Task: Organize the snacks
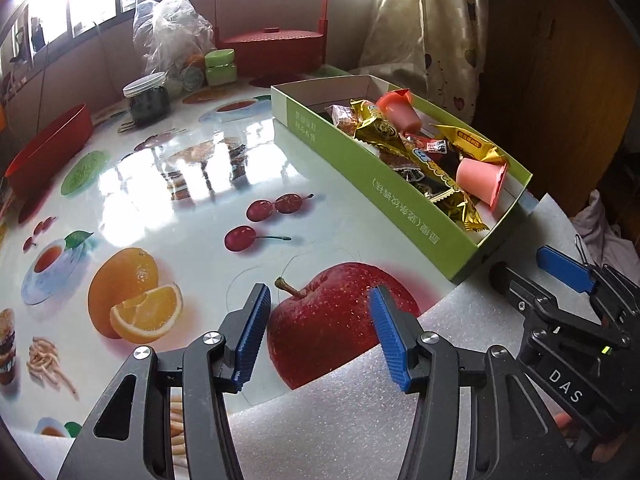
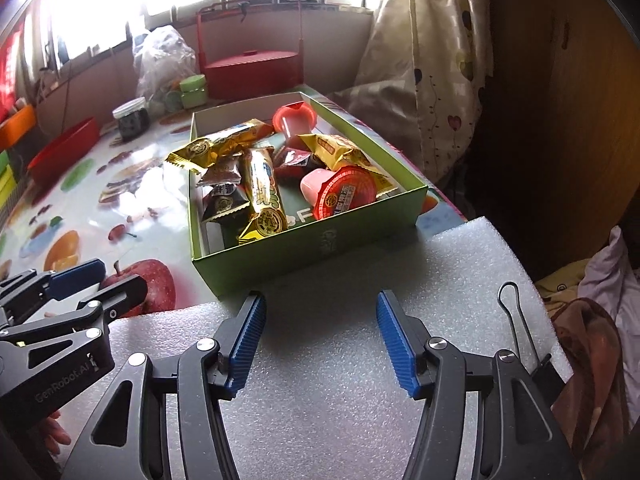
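Two hand-held tongs hover low over the near edge of a tabletop (image 1: 168,168) covered in a glossy cloth printed with fruit. The left tongs (image 1: 316,336) hang over a printed red apple with their blue-padded fingers spread apart and nothing between them. The right tongs (image 2: 320,340) hang over a sheet of white foam (image 2: 360,280) laid on the near corner, also spread apart and empty. Just beyond the foam sits an open green cardboard box (image 2: 304,248), and the snacks (image 2: 260,184) are heaped inside it: gold-wrapped bars, small dark packets, and two pink jelly cups (image 2: 340,192) lying on their sides. No loose snack shows on the cloth or on the foam. So everything visible is gathered in the box, though jumbled rather than sorted. This would fit either snacks collected into the box at the close of the job, or a mixed box waiting to be sorted out; the pictures do not settle which. Further back stand a dark jar (image 1: 146,98), a red basket (image 1: 272,46) and a plastic bag (image 1: 172,32).
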`<state>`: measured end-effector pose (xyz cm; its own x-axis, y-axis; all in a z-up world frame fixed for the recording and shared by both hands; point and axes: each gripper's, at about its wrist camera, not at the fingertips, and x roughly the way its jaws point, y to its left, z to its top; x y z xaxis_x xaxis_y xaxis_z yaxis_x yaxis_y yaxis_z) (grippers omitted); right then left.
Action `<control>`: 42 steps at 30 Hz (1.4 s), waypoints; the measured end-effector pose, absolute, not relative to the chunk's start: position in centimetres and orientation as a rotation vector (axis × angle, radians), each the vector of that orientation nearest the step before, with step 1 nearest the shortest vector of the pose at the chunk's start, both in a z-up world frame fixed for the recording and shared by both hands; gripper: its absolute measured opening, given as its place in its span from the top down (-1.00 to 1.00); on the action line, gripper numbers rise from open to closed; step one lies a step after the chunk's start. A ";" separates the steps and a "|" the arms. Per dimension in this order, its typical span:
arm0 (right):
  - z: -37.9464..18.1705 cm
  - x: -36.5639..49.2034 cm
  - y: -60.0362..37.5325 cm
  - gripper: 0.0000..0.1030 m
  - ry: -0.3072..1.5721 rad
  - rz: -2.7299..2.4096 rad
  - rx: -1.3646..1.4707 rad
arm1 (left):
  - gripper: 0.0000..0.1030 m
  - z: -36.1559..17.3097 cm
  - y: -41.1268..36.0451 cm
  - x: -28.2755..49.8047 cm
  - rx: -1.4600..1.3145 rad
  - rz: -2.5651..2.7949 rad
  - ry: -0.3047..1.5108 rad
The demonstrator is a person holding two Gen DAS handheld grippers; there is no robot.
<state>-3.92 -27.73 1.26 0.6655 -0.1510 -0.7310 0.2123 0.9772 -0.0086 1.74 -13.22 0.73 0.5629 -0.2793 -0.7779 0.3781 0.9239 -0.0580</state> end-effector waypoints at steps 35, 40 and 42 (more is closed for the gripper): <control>1.0 -4.1 -27.3 -0.13 0.794 -0.254 0.083 | -0.07 0.7 -12.9 1.7 0.095 -0.386 0.893; 1.0 -4.2 -27.2 -0.13 0.794 -0.253 0.084 | -0.07 0.7 -12.9 1.7 0.094 -0.387 0.893; 1.0 -4.1 -27.3 -0.13 0.794 -0.254 0.084 | -0.07 0.7 -12.9 1.7 0.095 -0.386 0.893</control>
<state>-4.14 -27.25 0.99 0.6728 -0.1937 -0.7140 0.2565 0.9663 -0.0204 1.69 -12.93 0.67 0.5631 -0.2885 -0.7744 0.3669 0.9269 -0.0785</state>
